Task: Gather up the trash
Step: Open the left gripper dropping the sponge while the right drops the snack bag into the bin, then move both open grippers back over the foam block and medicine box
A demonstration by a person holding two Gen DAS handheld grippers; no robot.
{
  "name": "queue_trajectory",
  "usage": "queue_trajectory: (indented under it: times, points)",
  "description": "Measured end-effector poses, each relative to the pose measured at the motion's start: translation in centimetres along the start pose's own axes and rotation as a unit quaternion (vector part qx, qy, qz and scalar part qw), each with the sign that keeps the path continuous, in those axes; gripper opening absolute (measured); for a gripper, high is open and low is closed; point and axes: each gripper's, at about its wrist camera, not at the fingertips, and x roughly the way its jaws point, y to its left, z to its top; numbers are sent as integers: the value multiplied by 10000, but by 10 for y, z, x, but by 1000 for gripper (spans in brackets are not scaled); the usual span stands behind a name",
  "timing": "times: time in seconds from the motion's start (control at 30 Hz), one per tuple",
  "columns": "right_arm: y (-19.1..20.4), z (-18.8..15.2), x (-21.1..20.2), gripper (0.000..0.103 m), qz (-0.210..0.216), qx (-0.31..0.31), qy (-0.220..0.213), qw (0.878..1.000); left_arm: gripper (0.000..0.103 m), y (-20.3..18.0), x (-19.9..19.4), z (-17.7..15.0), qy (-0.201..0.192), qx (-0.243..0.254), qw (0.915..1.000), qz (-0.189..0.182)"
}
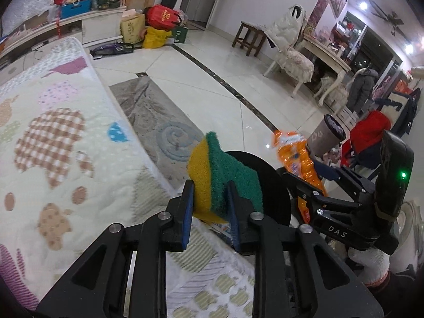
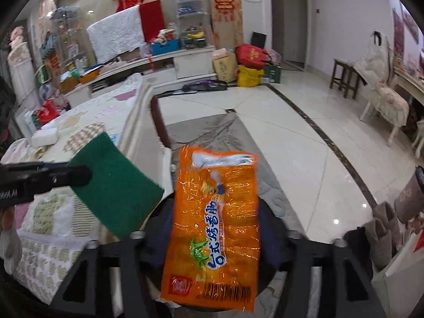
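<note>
L sponge (image 1: 225,175), R wrapper (image 2: 214,228)

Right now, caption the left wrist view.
Left gripper clamps a yellow-green sponge beside the orange wrapper.

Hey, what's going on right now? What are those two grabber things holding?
Left tongs shut on sponge. Right tongs shut on orange wrapper. Both held above a dark round bin. Nothing in the way.
</note>
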Motion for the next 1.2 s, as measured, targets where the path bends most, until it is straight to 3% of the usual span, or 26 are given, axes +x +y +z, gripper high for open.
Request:
queue_trajectory:
  times: [0.17, 0.33, 0.43, 0.73, 1.2]
  points:
    - [-9, -3, 0, 64, 64, 214, 65, 9997, 36, -3, 14, -5, 168, 64, 9997, -136]
    - [-9, -6, 6, 65, 97, 212, 165, 9996, 36, -4, 10, -11, 170, 147, 9997, -122]
    - [-11, -6, 16, 80, 151, 346, 354, 9987, 36, 1, 2, -15, 116, 104, 9998, -82]
    - [-5, -7, 18, 80, 321, 537, 433, 9971, 36, 17, -13, -22, 17, -45, 10000, -10]
    - [35, 0, 9, 80, 412, 173, 423, 9981, 36, 46, -33, -34, -146, -165, 9988, 438]
